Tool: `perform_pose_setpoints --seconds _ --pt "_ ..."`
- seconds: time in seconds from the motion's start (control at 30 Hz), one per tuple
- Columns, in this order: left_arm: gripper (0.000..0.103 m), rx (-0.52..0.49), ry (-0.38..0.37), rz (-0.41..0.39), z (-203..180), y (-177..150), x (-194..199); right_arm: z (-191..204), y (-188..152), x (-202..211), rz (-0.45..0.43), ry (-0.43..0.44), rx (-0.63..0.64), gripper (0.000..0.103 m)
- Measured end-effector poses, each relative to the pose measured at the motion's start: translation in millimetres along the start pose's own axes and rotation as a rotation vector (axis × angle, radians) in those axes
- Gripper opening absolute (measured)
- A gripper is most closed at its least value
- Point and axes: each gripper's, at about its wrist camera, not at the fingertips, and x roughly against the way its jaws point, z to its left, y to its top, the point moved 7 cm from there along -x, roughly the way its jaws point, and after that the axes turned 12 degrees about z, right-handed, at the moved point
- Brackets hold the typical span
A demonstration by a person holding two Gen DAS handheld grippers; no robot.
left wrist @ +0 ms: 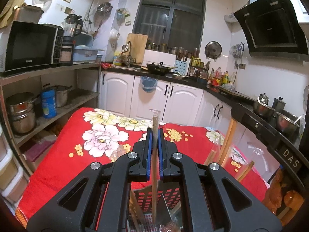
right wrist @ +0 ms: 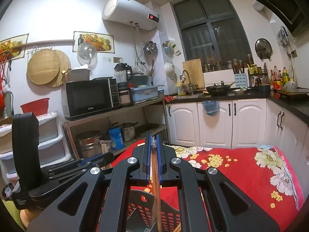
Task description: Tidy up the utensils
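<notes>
My left gripper (left wrist: 154,133) is shut on a wooden chopstick in a clear sleeve (left wrist: 154,166), held upright over a black slotted utensil basket (left wrist: 170,195) on the red floral cloth. My right gripper (right wrist: 153,137) is shut on another wrapped wooden chopstick (right wrist: 155,176), also upright above the black basket (right wrist: 146,210). More wrapped chopsticks (left wrist: 227,141) show at the right of the left wrist view. The left gripper's body (right wrist: 58,170) shows at the left of the right wrist view.
The table with the red floral cloth (left wrist: 63,154) stands in a kitchen. A shelf unit with a microwave (left wrist: 29,46) and pots (left wrist: 21,112) is on the left. White cabinets (left wrist: 181,100) and a dark counter run behind and to the right. Plastic drawers (right wrist: 50,141) stand left.
</notes>
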Motion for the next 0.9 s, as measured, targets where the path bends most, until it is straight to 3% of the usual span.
perform_pose_setpoints --seconds 0.9 --pt "0.003 0.009 0.005 0.085 4.8 -28.6 -3.5 -9.9 -42.3 -3.9 0.143 -0.033 -0.022 0.007"
